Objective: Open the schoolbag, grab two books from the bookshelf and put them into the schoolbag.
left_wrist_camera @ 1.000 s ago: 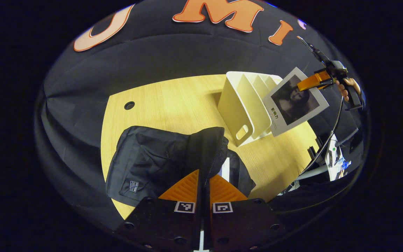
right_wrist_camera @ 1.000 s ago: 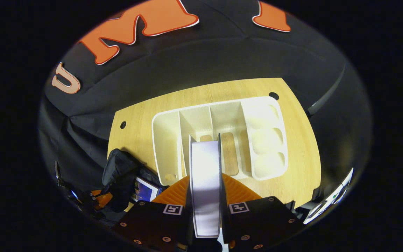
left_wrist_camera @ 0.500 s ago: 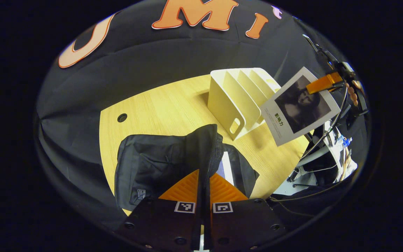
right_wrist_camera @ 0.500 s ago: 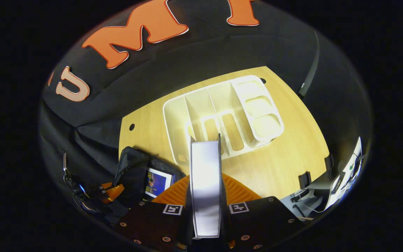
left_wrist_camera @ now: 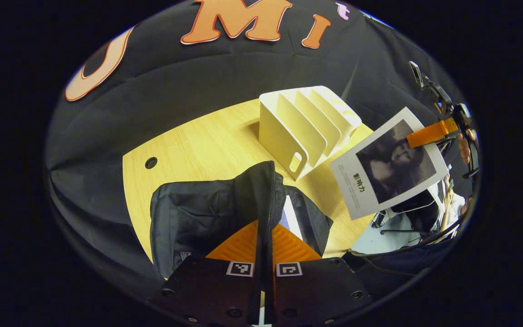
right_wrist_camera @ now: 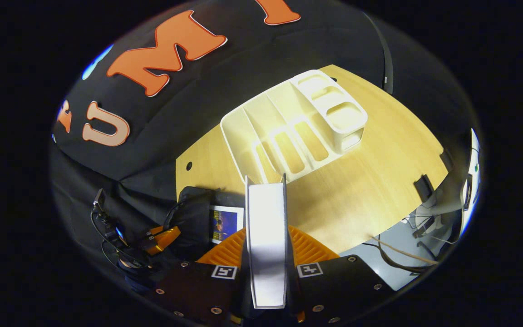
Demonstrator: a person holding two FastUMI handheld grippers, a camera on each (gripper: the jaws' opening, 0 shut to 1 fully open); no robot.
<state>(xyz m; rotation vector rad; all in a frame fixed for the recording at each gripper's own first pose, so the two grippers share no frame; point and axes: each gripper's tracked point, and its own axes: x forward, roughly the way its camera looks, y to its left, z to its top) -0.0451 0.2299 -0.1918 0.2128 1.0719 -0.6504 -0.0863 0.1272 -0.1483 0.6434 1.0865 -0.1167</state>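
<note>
Pretty clearly a staged recording booth in a lab or office. A light wood tabletop (right_wrist_camera: 370, 181) with cable holes is hemmed in by black cloth (left_wrist_camera: 207, 81) along its far edge. Past the right edge, loose cables (right_wrist_camera: 397, 261), an office chair (left_wrist_camera: 413, 213) and a seated person (left_wrist_camera: 452, 206) can be seen.

light wood table (left_wrist_camera: 198, 141) with round cable holes, black cloth wall (left_wrist_camera: 198, 77) behind, pale floor (right_wrist_camera: 379, 268) with loose cables
</note>
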